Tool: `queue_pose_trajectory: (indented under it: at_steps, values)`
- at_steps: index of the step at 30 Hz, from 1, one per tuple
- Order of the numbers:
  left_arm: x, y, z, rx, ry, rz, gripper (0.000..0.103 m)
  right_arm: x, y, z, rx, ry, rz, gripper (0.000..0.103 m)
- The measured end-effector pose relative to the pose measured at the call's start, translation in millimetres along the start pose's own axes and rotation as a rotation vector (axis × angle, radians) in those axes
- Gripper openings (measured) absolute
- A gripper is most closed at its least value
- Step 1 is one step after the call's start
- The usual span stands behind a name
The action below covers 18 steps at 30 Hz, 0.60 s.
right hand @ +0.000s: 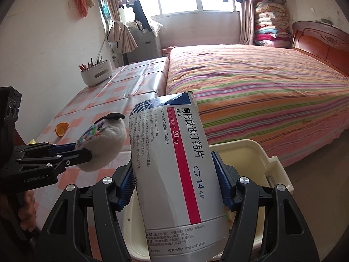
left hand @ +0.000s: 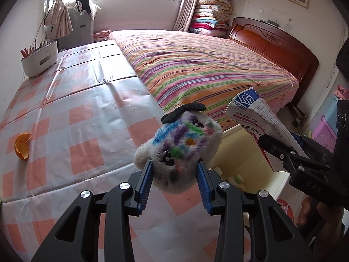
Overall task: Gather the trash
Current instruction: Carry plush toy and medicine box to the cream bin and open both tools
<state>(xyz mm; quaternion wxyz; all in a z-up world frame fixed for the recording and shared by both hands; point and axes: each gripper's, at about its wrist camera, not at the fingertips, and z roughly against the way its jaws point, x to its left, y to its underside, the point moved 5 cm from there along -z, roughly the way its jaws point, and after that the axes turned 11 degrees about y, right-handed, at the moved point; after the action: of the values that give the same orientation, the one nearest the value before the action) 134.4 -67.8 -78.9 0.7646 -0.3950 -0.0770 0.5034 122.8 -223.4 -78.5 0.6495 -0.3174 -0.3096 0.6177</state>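
Note:
My left gripper (left hand: 174, 170) is shut on a fluffy white plush toy (left hand: 181, 144) with coloured streaks and a black bow, held above the edge of the checked table (left hand: 76, 113). The same toy (right hand: 104, 144) and left gripper (right hand: 87, 152) show at the left of the right wrist view. My right gripper (right hand: 176, 174) is shut on a flattened grey medicine box (right hand: 174, 170) with a red stripe, held over a cream bin (right hand: 250, 152). That box (left hand: 257, 118) appears at the right in the left wrist view, above the bin (left hand: 240, 150). An orange peel (left hand: 21, 146) lies on the table.
A white holder with pencils (left hand: 39, 59) stands at the table's far corner. A bed with a striped cover (left hand: 207, 65) runs alongside the table. Folded blankets (left hand: 211, 15) are stacked by the window. Plastic baskets (left hand: 327, 131) stand at the right. A person's hand (right hand: 24, 209) grips the left handle.

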Motion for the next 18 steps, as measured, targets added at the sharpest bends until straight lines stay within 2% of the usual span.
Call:
queue_pose_trajectory:
  at_steps: [18]
  values:
    - [-30.9, -4.1, -13.9, 0.013, 0.050, -0.031, 0.038, -26.5, 10.3, -4.3, 0.036, 0.053, -0.062, 0.068]
